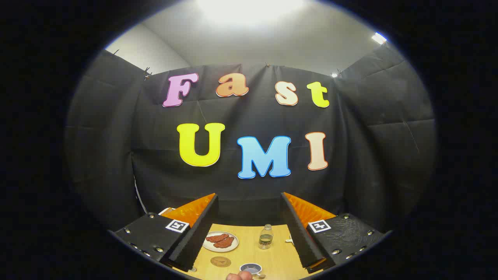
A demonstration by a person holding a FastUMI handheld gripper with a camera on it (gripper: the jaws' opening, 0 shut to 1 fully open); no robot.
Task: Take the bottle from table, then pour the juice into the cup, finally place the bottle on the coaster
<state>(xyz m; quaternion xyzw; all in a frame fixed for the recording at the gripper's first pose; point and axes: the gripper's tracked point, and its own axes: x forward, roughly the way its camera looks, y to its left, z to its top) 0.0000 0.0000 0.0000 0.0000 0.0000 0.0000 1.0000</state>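
My gripper (249, 229) hangs open high above a wooden table (280, 256), with nothing between its fingers. Far below, framed between the two fingers, a small clear bottle (265, 237) with a little dark liquid at its bottom stands upright, nearer the right finger. A round brown coaster (220, 261) lies closer to me on the left. Beside it to the right sits a dark-rimmed cup (251, 268). All three stand apart from each other and well away from the fingers.
A white plate (220, 241) with reddish food rests left of the bottle. A person's fingertips (239, 276) show at the near table edge by the cup. A small white object (288, 240) lies right of the bottle.
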